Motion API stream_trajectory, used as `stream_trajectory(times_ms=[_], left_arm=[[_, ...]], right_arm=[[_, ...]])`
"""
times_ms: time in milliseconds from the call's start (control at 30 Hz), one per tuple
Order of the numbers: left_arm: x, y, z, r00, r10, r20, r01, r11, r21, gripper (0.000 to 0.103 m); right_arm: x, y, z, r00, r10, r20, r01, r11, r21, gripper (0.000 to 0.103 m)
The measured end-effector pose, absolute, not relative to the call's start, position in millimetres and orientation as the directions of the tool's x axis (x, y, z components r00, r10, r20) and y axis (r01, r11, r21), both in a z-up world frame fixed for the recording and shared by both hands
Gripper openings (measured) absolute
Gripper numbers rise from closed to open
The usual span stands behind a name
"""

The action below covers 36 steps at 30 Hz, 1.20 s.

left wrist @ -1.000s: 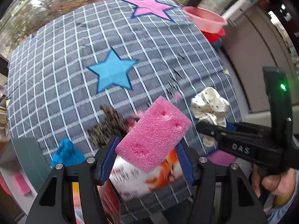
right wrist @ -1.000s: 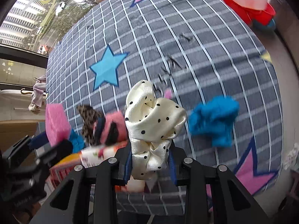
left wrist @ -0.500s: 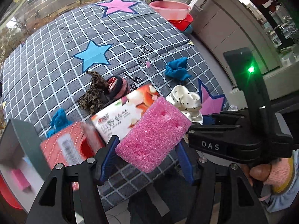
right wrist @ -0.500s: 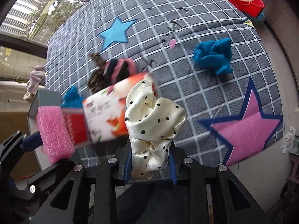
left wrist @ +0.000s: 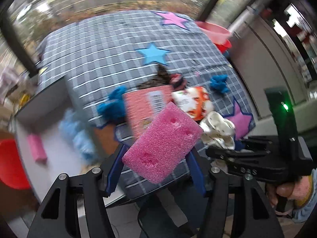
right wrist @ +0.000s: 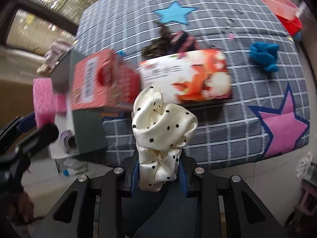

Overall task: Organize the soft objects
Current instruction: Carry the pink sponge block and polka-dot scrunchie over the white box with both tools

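Fingers: left gripper [left wrist: 156,164] clamps the pink foam sponge [left wrist: 162,144]; right gripper [right wrist: 158,175] pinches the cream polka-dot scrunchie [right wrist: 161,136].
Counter: checked star cloth [left wrist: 111,59] fills the upper frame, with boxes and blue cloth lumps [left wrist: 219,83] left on it.
Bin: grey-walled box [left wrist: 59,138], lower left, likely the drop spot.
Advice: bring each piece above the bin before letting go; blur suggests slowing first.
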<state>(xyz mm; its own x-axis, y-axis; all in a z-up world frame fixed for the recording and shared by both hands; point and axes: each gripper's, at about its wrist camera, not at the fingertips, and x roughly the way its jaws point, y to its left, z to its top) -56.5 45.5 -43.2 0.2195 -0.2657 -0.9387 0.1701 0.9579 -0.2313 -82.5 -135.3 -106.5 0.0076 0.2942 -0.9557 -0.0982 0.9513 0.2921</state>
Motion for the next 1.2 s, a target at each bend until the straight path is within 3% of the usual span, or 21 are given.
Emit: stream_trajectory(times_ms=[500,1200], left_arm=[[-101,164,-68,0.262,-0.142,-0.955,-0.209,0.957,-0.200,0.065],[-138,216,-89,0.231,-0.059,-0.971,-0.378,0.914,-0.145,0.065]], right_arm=[[-100,-17,-92,-0.075,0.301,-0.951,-0.460,0.835,0.301,0.033],[-86,91,-78,-0.070,0.304,-0.950,-0.604,0.745,0.283,0.033]])
